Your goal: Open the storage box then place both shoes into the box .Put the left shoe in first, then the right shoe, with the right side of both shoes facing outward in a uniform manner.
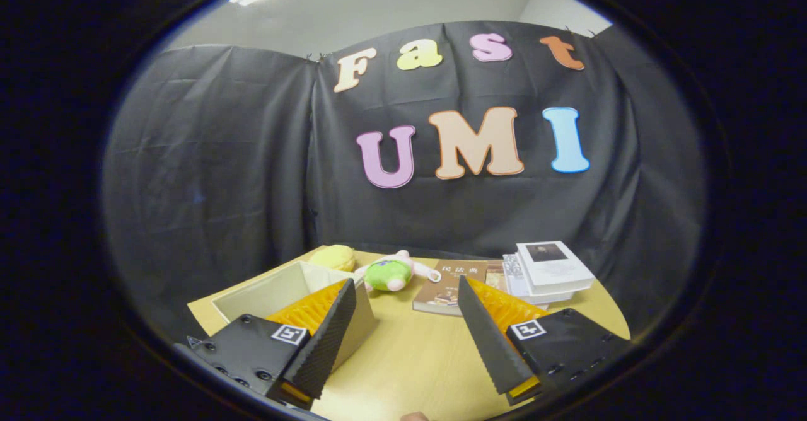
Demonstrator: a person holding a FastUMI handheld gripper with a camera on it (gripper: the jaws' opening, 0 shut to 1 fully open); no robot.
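Note:
My gripper (403, 298) is held above the wooden table (410, 358), its two fingers spread wide with nothing between them. The left finger (328, 333) overlaps the near right corner of a beige storage box (277, 288), which stands with its top open and its pale inner walls showing. What lies inside the box is hidden by the finger. The right finger (488, 339) hangs over bare tabletop.
Beyond the fingers lie a green and pink plush toy (391, 273), a yellow plush (334, 257) behind the box, a brown book (451, 285) flat on the table, and a stack of white books (551, 270) to the right. Black cloth walls close off the back.

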